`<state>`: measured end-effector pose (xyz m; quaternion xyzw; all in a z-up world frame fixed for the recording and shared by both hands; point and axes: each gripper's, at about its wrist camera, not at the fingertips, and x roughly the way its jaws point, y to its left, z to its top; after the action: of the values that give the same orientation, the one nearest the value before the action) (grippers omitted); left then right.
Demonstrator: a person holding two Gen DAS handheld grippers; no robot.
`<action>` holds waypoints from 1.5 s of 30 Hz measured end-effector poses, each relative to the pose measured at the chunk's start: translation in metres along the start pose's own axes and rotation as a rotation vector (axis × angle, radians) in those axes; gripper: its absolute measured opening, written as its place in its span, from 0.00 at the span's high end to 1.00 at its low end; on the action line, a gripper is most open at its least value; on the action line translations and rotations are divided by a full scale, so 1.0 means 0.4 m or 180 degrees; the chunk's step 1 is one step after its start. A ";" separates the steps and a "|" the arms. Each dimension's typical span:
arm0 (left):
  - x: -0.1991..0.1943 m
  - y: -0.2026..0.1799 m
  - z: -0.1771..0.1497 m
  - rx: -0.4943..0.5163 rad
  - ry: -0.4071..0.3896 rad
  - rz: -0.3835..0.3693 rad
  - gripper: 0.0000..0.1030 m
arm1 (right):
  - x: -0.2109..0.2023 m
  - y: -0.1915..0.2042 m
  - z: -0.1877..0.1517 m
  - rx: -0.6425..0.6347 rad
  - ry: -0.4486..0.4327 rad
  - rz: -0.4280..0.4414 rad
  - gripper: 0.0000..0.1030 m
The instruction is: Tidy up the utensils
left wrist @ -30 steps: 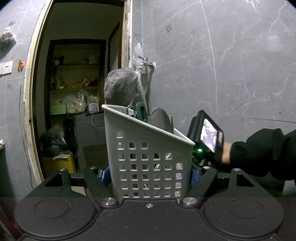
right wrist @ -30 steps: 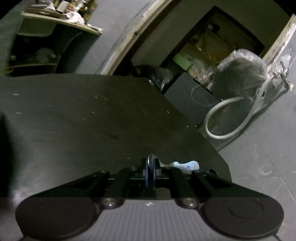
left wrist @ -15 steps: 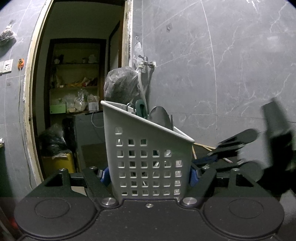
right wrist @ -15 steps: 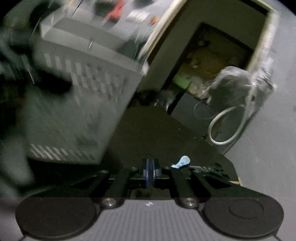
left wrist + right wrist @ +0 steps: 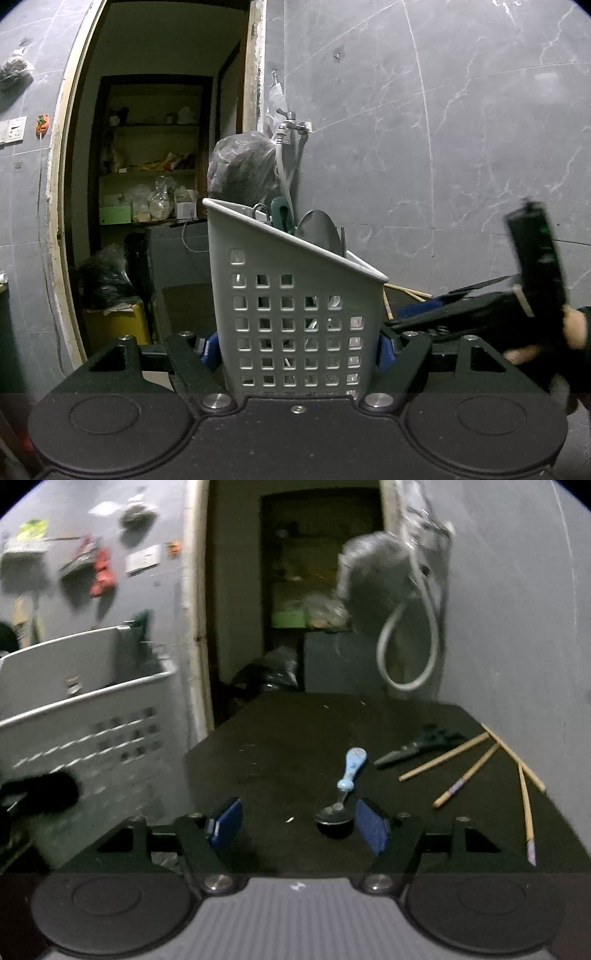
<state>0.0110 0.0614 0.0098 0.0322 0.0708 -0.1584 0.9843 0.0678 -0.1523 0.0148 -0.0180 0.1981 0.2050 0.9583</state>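
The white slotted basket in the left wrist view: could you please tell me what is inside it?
Inside the basket, a steel spoon bowl, a green-handled utensil and a metal loop rise above the rim. Their lower parts show only as glimpses through the holes, so anything shorter stays hidden.

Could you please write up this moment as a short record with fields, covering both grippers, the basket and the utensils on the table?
left gripper: shut on the basket, blue fingers against both side walls
basket: grey, perforated, upright, already holding utensils
right gripper: open, its jaws have just been opening, nothing pressed between the fingers
spoon: blue handle, lying on the table just ahead of the right gripper
chopsticks: loose on the table, far right
dark utensil: lying beside the chopsticks
table: black
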 end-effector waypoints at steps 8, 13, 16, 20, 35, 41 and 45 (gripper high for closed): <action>-0.003 0.004 0.000 -0.0003 0.0002 -0.0006 0.25 | 0.152 -0.031 0.045 -0.0283 0.0452 -0.0152 0.65; -0.003 0.002 -0.001 0.0012 -0.0004 -0.0005 0.25 | 0.170 -0.043 0.042 -0.0385 0.0604 -0.0152 0.82; 0.001 0.004 0.003 0.0017 -0.0005 -0.0004 0.25 | 0.138 -0.048 0.020 -0.0422 0.0659 -0.0156 0.83; 0.000 0.002 0.002 0.0017 0.0002 -0.0002 0.25 | 0.094 -0.076 -0.003 -0.0549 0.0645 -0.0465 0.80; 0.001 0.000 0.004 -0.0002 -0.0001 0.0001 0.25 | 0.035 -0.364 -0.040 0.1719 0.0188 -0.0225 0.32; 0.004 0.002 -0.002 -0.0017 -0.0038 0.0000 0.25 | 0.094 -0.407 -0.016 0.1699 0.0280 -0.0029 0.32; 0.002 0.001 -0.008 -0.0014 -0.0038 0.0009 0.26 | 0.139 -0.418 0.004 0.1531 0.0344 0.0041 0.32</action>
<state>0.0114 0.0619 0.0068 0.0292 0.0651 -0.1570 0.9850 0.1818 -0.2839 -0.0131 0.2009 0.2923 0.1569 0.9217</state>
